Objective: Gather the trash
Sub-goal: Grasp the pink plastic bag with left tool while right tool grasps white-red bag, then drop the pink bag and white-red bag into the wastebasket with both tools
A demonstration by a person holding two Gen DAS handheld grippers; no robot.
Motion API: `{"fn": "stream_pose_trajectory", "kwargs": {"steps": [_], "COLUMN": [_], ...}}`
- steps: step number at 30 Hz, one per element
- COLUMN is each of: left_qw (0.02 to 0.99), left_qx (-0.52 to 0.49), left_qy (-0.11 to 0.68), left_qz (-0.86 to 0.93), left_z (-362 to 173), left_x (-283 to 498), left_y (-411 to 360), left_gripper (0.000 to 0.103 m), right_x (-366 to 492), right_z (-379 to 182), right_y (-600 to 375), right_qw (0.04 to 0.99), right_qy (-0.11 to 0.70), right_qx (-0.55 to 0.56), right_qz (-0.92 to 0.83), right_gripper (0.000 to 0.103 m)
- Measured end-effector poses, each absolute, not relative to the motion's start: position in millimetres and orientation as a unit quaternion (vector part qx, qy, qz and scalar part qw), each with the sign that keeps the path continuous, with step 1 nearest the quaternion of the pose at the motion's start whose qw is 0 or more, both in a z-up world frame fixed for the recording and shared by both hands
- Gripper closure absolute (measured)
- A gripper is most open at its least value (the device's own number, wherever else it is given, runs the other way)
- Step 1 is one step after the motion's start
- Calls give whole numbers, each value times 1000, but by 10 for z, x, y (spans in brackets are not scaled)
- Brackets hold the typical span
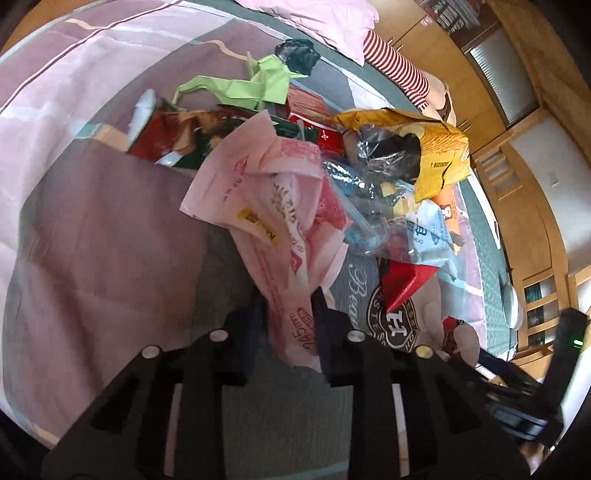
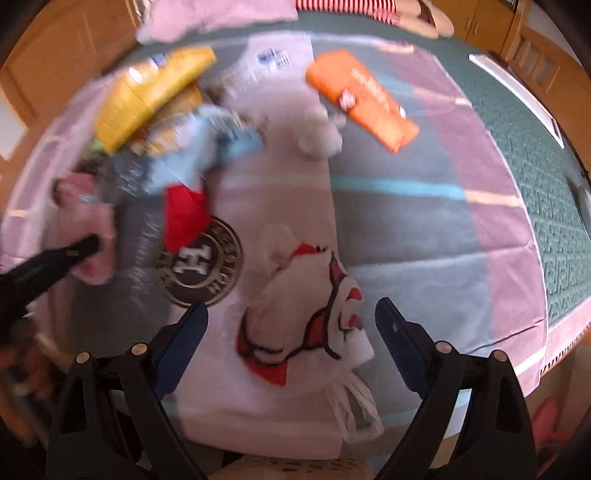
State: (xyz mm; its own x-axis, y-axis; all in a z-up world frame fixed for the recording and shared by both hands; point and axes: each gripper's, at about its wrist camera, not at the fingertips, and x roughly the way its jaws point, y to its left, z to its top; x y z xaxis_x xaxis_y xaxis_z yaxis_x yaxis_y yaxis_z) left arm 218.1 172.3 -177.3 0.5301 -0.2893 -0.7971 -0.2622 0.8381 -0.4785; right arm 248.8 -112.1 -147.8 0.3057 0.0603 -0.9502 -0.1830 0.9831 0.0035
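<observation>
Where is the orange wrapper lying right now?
In the right wrist view the orange wrapper lies flat on the bedspread, upper right of centre, apart from the main trash pile, with a white crumpled wad just to its left.

- My left gripper [image 1: 290,306] sits at the near end of a printed plastic bag [image 1: 280,206], its fingers either side of the bag's tail.
- Beyond that bag lies the trash heap: a folded paper strip [image 1: 251,83] at the far side, a chip bag [image 1: 428,147] to the right, clear plastic [image 1: 365,199] between them.
- Everything rests on the bedspread [image 1: 92,221]; a pillow [image 1: 317,22] lies behind the heap.
- My right gripper [image 2: 291,332] hangs over a crumpled carrier bag [image 2: 306,306], pads apart from it.
- A flat packet [image 2: 364,99] lies farther off, right of the heap.
</observation>
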Motion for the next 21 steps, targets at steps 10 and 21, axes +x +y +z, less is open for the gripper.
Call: {"fn": "stream_pose_trajectory", "kwargs": {"steps": [10, 21], "left_qw": [850, 869], "left_qx": [-274, -277], "left_qy": [451, 409], "left_qz": [-3, -17], "left_z": [-1528, -1370], "left_x": [1706, 1145], "left_y": [1751, 1828], "left_gripper": [86, 86], "right_x": [2172, 1538], "right_z": [-1095, -450], "right_y": [-1217, -1394], "right_qw": [838, 887], "right_qy": [534, 428], "right_qx": [-3, 54], "right_qz": [111, 166], "right_gripper": [72, 72]}}
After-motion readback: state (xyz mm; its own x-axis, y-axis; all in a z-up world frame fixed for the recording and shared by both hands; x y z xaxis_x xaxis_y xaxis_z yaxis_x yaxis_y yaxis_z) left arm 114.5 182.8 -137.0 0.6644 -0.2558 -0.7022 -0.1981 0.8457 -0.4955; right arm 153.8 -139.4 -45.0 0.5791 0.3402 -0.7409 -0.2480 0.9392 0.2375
